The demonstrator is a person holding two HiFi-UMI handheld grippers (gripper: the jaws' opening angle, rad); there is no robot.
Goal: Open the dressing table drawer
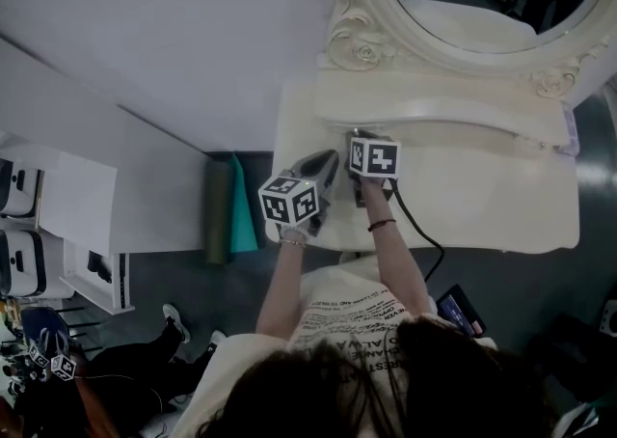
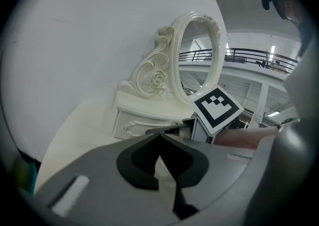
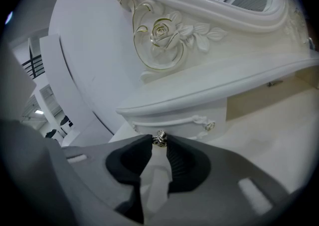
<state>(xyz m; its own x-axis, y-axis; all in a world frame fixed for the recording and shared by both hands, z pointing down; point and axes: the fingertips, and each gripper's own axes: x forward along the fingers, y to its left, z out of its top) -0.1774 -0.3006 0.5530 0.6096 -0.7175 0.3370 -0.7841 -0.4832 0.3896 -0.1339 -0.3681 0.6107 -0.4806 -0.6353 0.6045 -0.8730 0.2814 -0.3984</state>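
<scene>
The knob (image 3: 159,138) of the drawer (image 3: 174,120) sits right between the tips of the right tongs (image 3: 159,142). Both pads appear to touch it, 1 on each side, so the right tongs look closed on the knob. The drawer itself is the small carved front under the raised shelf at the back of the desk (image 1: 482,195), below the mirror (image 1: 453,26). No gap shows around it, so it looks shut.

In the head view the right tongs (image 1: 358,137) point toward the top of the frame, into that front. The pull therefore probably has to run the opposite way, straight down the frame toward the person, along the line of the tongs. The knob is small and the grip is only at the tips, so a slanted pull may slip off it.

The left tongs (image 2: 159,138) are closed with their tips together and nothing between them. In the head view they lie just beside the right tongs (image 1: 331,162), lower and to the left, over the desk. They are aimed toward the same corner but stand farther from the knob. The right hand is the nearer one and already has the knob.
</scene>
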